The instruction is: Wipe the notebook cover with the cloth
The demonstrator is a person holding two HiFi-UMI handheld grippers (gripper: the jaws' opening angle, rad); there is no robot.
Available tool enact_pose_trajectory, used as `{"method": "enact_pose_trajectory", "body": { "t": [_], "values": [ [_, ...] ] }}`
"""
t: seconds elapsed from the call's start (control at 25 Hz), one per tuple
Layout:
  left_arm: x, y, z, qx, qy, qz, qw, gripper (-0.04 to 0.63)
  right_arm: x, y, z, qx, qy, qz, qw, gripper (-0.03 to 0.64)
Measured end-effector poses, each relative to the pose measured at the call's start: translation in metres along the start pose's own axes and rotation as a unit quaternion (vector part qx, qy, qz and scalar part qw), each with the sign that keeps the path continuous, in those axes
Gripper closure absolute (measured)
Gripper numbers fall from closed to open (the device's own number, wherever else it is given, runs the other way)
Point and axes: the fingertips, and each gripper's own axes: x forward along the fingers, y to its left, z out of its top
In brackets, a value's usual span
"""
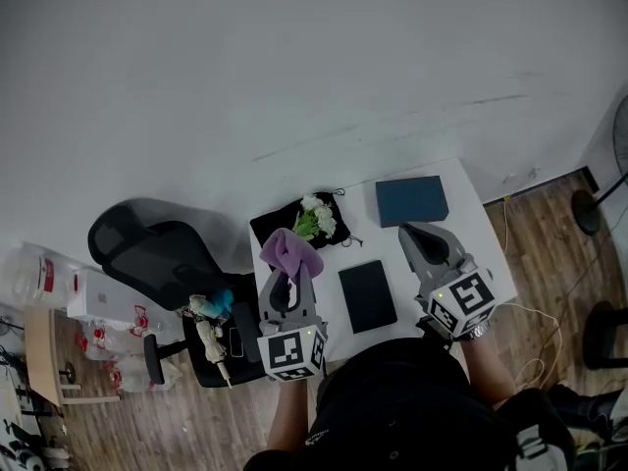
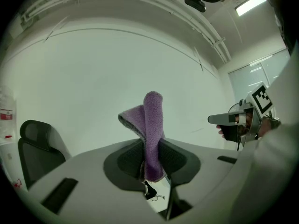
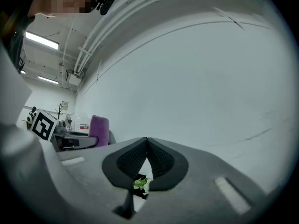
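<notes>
My left gripper (image 2: 150,161) pinched the soft purple cloth (image 2: 152,122) tight. My right gripper (image 3: 147,146) was closed on nothing. The flat black notebook (image 1: 367,295) lay between them.

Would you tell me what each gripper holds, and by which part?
The left gripper pinches the purple cloth by one end; the right gripper is shut, holding nothing.

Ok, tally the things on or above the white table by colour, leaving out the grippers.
Black: 2, notebook and drawstring pouch
Blue: 1, box
Purple: 1, cloth, held in the left gripper
White and green: 1, flower bunch
Total: 5
</notes>
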Motion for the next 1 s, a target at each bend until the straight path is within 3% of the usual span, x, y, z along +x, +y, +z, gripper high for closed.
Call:
{"method": "enact_pose_trajectory", "body": {
  "t": [0.48, 1.0],
  "values": [
    [0.002, -0.008, 0.016, 0.012, -0.020, -0.017, 0.9996, 0.512, -0.002, 0.003, 0.007, -0.013, -0.003, 0.002, 1.000, 0.612],
    [0.000, -0.008, 0.009, 0.014, -0.011, -0.017, 0.9997, 0.512, 0.002, 0.007, 0.009, -0.015, -0.006, 0.006, 1.000, 0.612]
  ]
}}
